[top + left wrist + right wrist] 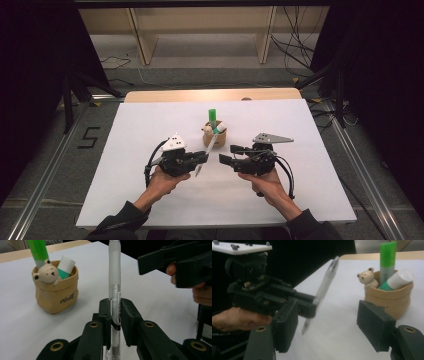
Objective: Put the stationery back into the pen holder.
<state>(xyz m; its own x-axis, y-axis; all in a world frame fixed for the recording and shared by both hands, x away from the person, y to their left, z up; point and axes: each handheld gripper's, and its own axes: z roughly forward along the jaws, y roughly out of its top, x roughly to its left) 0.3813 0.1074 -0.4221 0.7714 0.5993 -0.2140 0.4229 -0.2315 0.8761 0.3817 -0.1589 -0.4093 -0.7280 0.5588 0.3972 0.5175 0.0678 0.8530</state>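
High view first: the left gripper [186, 161] sits just this side of the tan pen pot [214, 136], jaws clamped on a clear pen [206, 152] whose long axis slants up toward the pot. The right gripper [239, 159] hangs level with it, to the pot's near right, jaws spread. Both are close to the pot on the white table [150, 125], but it's the left one that carries the pen.

Left gripper view: 2 jaws pinch the pen [114, 290] low on its barrel, shaft running straight up between them. The pot [56, 288] lies ahead and to the left, bear figure [47, 272], green marker [38, 251] and white-capped stick [65, 266] already in it.

Right gripper view: its own jaws stand wide apart, holding nothing. Beyond them the pen [323, 290] tilts its upper end toward the pot [390, 298]. I'd judge the pot's mouth is where that pen goes.
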